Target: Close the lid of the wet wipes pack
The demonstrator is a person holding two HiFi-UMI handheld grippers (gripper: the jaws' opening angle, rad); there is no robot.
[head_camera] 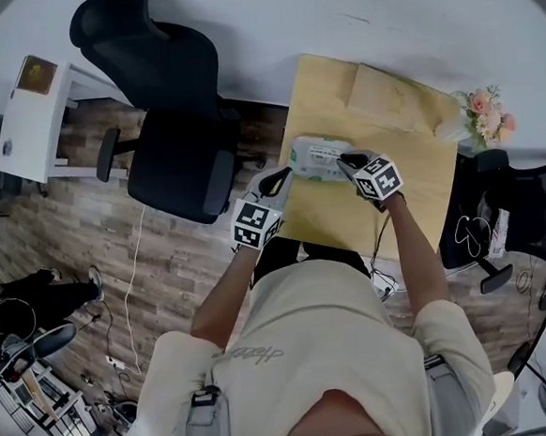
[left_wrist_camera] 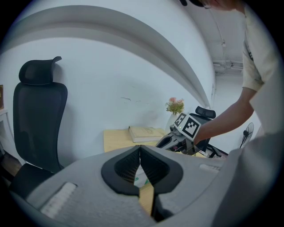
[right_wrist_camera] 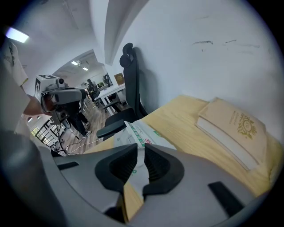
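The wet wipes pack (head_camera: 313,157), white with green print, lies near the left edge of the wooden table (head_camera: 394,203). My left gripper (head_camera: 279,176) is at the pack's left end and my right gripper (head_camera: 344,163) at its right end, both pointing inward. In the left gripper view the left gripper (left_wrist_camera: 140,147) has its jaws touching at the tips, and a strip of the pack (left_wrist_camera: 140,177) shows behind them. In the right gripper view the right gripper (right_wrist_camera: 137,146) is closed to a thin slit just short of the pack (right_wrist_camera: 146,133). I cannot tell how the lid stands.
A tan book (head_camera: 386,95) lies at the table's far side by the wall. A vase of pink flowers (head_camera: 489,115) stands at the far right corner. A black office chair (head_camera: 172,126) stands left of the table and another (head_camera: 508,213) to its right.
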